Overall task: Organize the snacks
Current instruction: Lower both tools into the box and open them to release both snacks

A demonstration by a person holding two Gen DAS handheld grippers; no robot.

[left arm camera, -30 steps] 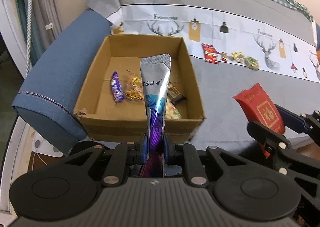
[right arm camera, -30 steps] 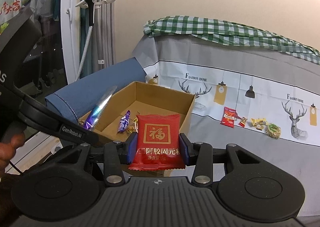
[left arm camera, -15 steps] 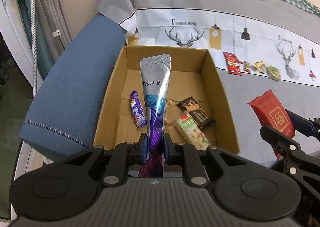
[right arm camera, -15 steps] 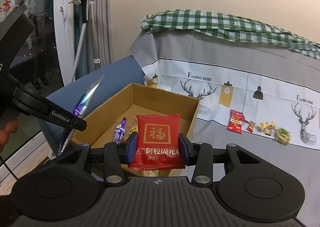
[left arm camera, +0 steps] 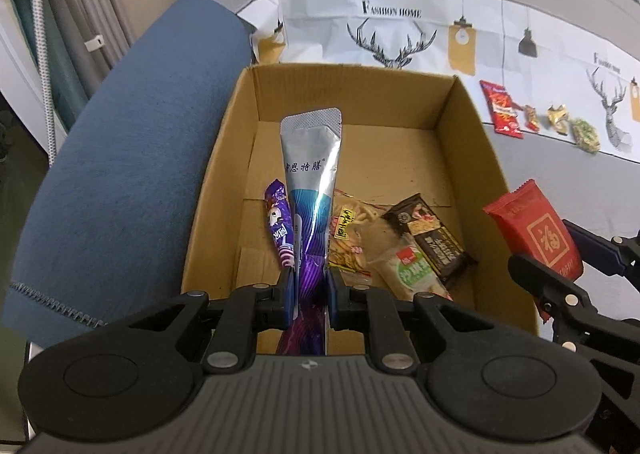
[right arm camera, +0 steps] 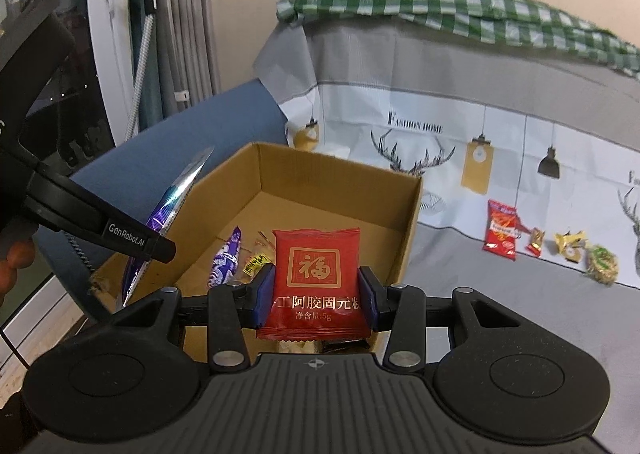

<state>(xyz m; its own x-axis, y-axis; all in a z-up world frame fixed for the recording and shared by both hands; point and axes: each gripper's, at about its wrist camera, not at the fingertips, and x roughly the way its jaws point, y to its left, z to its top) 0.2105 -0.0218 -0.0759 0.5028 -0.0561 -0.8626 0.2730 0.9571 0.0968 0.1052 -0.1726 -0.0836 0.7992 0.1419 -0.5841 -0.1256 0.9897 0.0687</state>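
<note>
The silver-purple pouch [left arm camera: 311, 189], pinched by the left gripper [left arm camera: 311, 288], now hangs over the cardboard box [left arm camera: 476, 125], having closed in from short of it. The right gripper [right arm camera: 316, 296] clamps the red packet [right arm camera: 316, 278] nearer the rim; both drops look imminent.

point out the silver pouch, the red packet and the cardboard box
silver pouch [left arm camera: 310, 169], left wrist view, on its printed silver upper face
red packet [right arm camera: 316, 274], right wrist view, on its gold square emblem
cardboard box [left arm camera: 478, 133], left wrist view, on its right inner wall
</note>
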